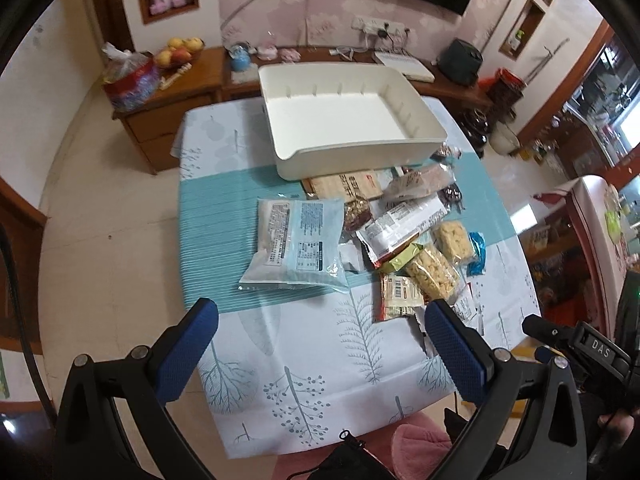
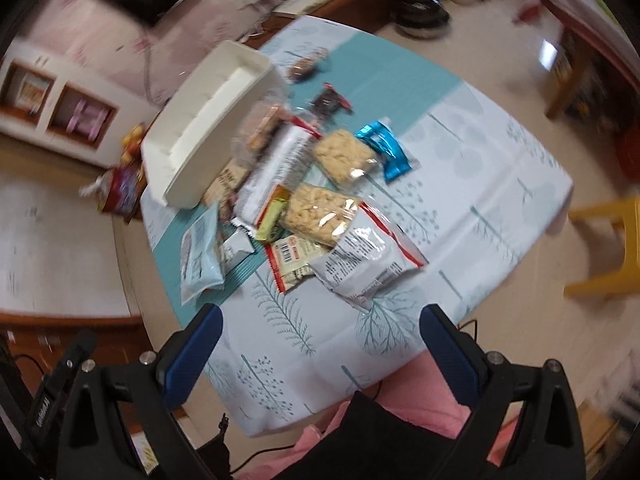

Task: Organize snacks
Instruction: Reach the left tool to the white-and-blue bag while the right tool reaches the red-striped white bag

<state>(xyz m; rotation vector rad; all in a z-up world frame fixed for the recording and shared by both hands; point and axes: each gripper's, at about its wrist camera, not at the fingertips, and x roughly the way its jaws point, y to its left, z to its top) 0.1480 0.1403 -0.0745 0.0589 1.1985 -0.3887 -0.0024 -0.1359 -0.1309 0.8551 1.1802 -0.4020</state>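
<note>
Left tool: spread wide, nothing held or touched; it is held above the near part of the tabletop, short of the snacks.
Right tool: likewise spread wide and empty, held over the near edge; this view is smeared, so fine detail cannot be relied on.
Grey-white bag: nearest to the right tool, lying partly over a red-edged packet. If it is gripped carelessly, the packet beneath could be dragged along.
Pale blue bag: flat, alone at the left of the heap. Its slick film could slip from the pads if only a corner is pinched.
Rice crisp packs: two clear packs side by side; they would probably be crushed by a hard squeeze.
Heap beyond: overlapping wrappers, some touching the tray's front wall; two could be caught at once.
White tray: empty, at the far side of the tabletop; it looks light and could be pushed back if nudged.
</note>
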